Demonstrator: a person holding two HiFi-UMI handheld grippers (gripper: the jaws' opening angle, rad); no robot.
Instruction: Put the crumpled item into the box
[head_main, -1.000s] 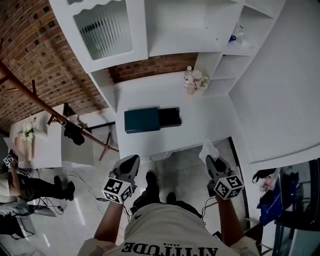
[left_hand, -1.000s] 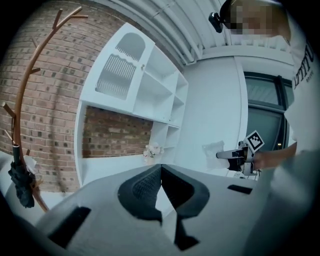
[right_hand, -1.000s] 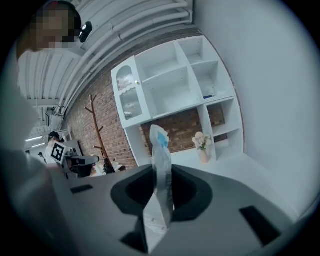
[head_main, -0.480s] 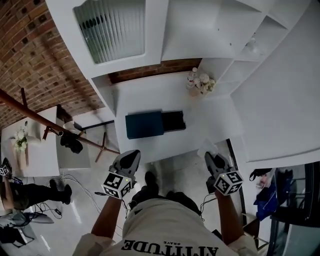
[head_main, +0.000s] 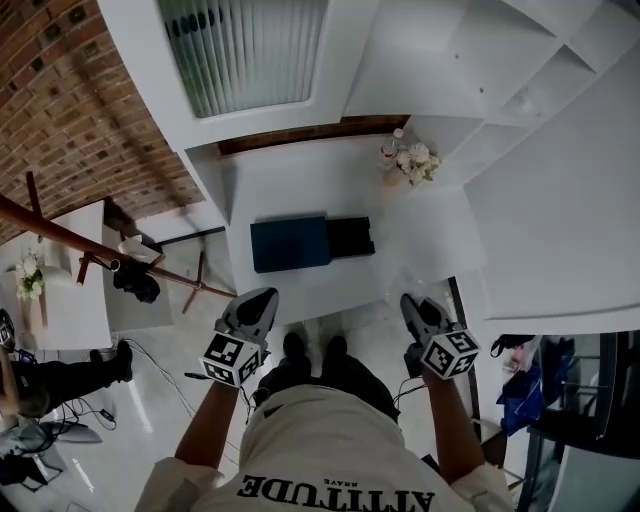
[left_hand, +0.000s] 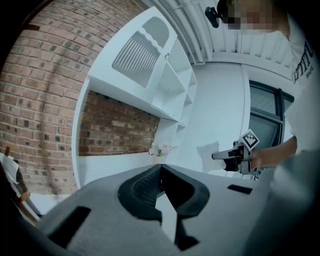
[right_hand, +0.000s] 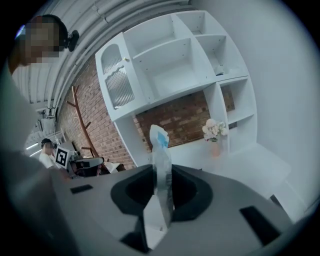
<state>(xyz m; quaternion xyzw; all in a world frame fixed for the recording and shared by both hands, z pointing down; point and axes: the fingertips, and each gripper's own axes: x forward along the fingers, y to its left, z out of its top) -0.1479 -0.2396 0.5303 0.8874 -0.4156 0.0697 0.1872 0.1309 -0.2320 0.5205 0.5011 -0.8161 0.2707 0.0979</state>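
Crumpled item (right_hand: 161, 167) stands upright, pinched in the right gripper (head_main: 416, 312). The box (head_main: 290, 243) lies ahead and left of its fingers, nearer the left gripper (head_main: 254, 310), whose jaws are pressed together and empty.

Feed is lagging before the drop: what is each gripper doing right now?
Left gripper: closed, nothing between its jaws.
Right gripper: closed on the crumpled white plastic wrapper with a blue patch.

Left hand-held gripper (head_main: 262, 298): I moved it up to the near edge of the table (head_main: 300, 185).
Right hand-held gripper (head_main: 411, 300): likewise.
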